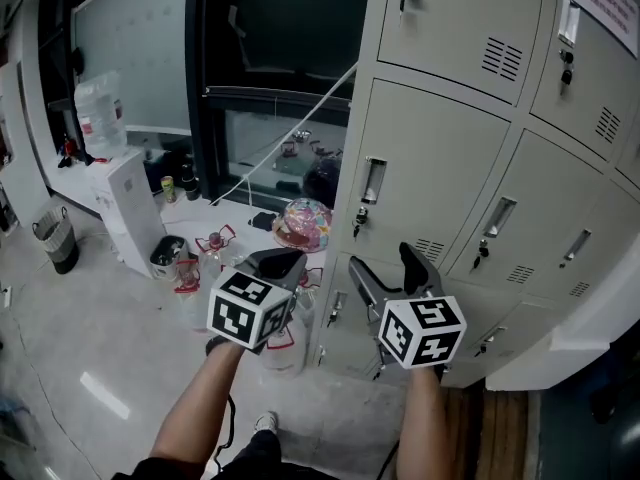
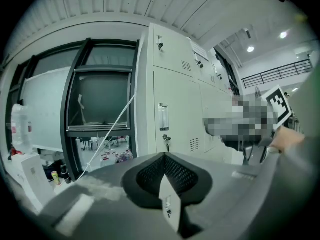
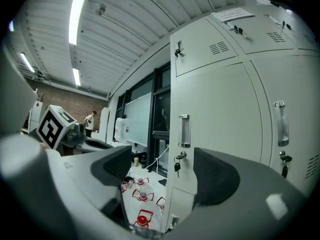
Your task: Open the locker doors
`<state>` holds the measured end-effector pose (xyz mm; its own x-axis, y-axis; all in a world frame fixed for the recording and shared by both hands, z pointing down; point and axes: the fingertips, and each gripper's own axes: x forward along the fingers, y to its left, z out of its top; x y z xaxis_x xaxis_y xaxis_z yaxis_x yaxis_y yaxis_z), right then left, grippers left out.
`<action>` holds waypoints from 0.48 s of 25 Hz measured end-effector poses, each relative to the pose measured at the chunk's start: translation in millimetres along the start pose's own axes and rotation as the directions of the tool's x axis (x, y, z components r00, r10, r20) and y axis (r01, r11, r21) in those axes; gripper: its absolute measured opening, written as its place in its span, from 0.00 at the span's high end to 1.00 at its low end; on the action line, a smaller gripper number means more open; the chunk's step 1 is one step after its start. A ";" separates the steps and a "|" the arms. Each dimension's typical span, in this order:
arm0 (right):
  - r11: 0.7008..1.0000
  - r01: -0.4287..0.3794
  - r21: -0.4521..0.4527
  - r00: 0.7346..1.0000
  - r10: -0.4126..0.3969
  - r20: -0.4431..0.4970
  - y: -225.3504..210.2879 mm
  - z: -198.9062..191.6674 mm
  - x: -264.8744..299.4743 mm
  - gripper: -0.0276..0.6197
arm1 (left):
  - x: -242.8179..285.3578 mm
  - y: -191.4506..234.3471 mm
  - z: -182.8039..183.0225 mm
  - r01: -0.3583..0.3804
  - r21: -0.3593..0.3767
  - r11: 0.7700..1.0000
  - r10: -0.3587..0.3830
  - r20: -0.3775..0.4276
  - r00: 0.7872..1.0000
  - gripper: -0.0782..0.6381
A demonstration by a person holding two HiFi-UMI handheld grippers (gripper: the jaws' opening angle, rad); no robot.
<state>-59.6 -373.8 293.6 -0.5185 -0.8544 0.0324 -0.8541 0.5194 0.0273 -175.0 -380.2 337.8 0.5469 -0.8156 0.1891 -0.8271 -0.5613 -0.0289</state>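
Note:
A bank of pale grey lockers [image 1: 470, 118] fills the right of the head view, and every door I can see is closed. The nearest middle door [image 1: 430, 168] has a chrome handle [image 1: 373, 180] with a key [image 1: 358, 223] hanging in the lock below it. My right gripper [image 1: 385, 266] is open and empty, held a short way in front of that door. The right gripper view shows the handle [image 3: 184, 130] and the key [image 3: 177, 165] between its pads. My left gripper [image 1: 280, 265] is beside it to the left, shut on nothing, its pads [image 2: 165, 176] meeting.
Water bottles with red handles [image 1: 212, 250] stand on the floor left of the lockers, near a pink round object [image 1: 305, 223]. A white water dispenser [image 1: 130, 208] and a bin [image 1: 58, 240] stand further left. A dark window frame [image 1: 270, 98] adjoins the lockers.

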 end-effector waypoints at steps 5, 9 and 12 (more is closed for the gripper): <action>0.999 0.040 0.008 0.999 -0.040 0.002 -7.9 9.5 35.8 0.38 | 27.5 29.7 11.1 0.050 0.008 0.999 -0.050 0.005 0.999 0.89; 0.998 0.068 0.000 0.998 -0.068 -0.007 -12.5 13.1 59.7 0.38 | 46.8 48.3 15.5 0.088 0.011 0.996 -0.088 0.007 0.996 0.89; 0.996 0.088 -0.002 0.996 -0.088 -0.006 -14.8 17.3 74.2 0.38 | 58.8 58.2 19.5 0.120 0.016 0.993 -0.120 0.010 0.993 0.89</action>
<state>-86.1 -445.2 278.3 -0.4411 -0.8967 0.0360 -0.8964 0.4422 0.0315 -188.5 -463.6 328.1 0.6433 -0.7438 0.1818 -0.7535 -0.6570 -0.0218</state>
